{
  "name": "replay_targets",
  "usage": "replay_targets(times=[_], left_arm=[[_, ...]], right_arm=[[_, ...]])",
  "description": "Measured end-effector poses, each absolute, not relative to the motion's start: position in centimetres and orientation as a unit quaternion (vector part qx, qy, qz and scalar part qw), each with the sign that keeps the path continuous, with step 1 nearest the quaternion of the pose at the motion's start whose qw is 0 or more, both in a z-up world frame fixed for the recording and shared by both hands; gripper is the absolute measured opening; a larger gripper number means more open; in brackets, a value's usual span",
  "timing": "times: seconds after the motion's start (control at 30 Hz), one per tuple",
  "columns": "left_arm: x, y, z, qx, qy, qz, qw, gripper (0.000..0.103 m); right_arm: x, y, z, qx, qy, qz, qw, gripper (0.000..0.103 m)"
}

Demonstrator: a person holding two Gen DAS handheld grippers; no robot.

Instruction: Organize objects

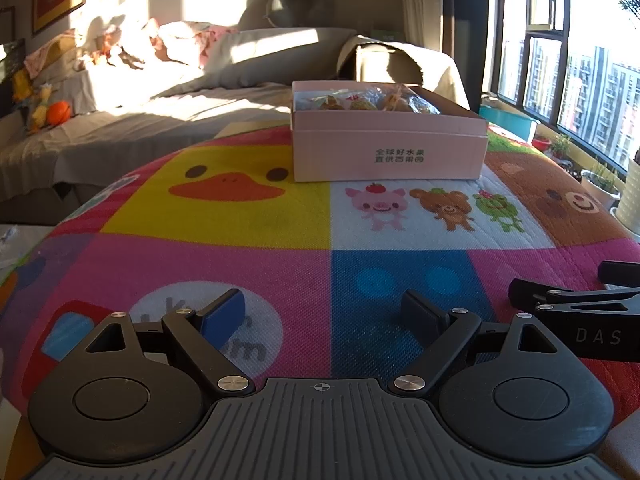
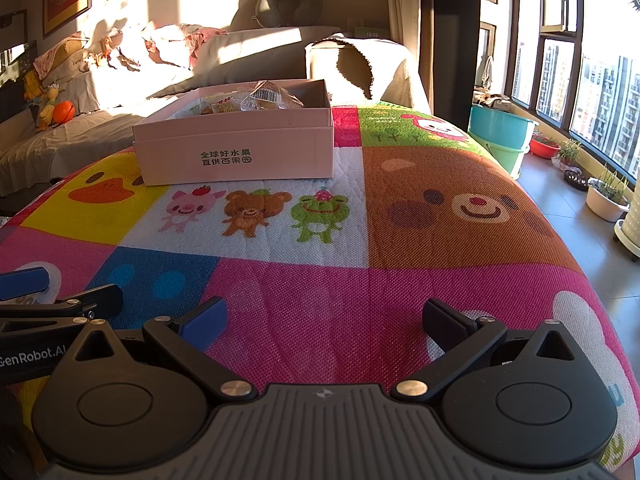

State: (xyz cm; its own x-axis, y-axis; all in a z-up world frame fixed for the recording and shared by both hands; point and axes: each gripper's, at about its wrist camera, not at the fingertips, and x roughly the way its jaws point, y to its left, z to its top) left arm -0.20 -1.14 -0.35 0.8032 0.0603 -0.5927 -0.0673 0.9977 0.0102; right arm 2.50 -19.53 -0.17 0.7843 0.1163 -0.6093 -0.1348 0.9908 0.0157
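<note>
The left gripper (image 1: 322,312) sits low in its frame with both fingers spread wide and nothing between them; the right gripper (image 2: 324,320) is just as wide open and equally empty, and each shows at the lower edge of the other's view, so the two hang side by side, close together. Beneath them lies a bright cartoon-patterned mat (image 1: 248,264) covering the counter, bare of loose items in the lower half of both frames. Further up, centre-right in the left view and upper left in the right view, a pink cardboard box (image 1: 390,152) stands on the mat, lid off, with wrapped snack packets (image 2: 260,100) already inside. Judging by this, the sorting looks largely done or else not yet started: no stray object waits on the visible mat. Open room is generous between grippers and box; the mat's edge falls away at the right of the frame toward the floor and plant pots (image 2: 606,196).
</note>
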Motion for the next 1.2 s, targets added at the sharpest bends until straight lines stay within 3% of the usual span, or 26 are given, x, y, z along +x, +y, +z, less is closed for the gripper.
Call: replay_targets(times=[1.2], left_arm=[[-0.31,-0.98,-0.29,-0.009,0.312,0.032,0.949,0.091]], right_arm=[[2.49,-19.52,-0.18,-0.014,0.322,0.066,0.944,0.103]])
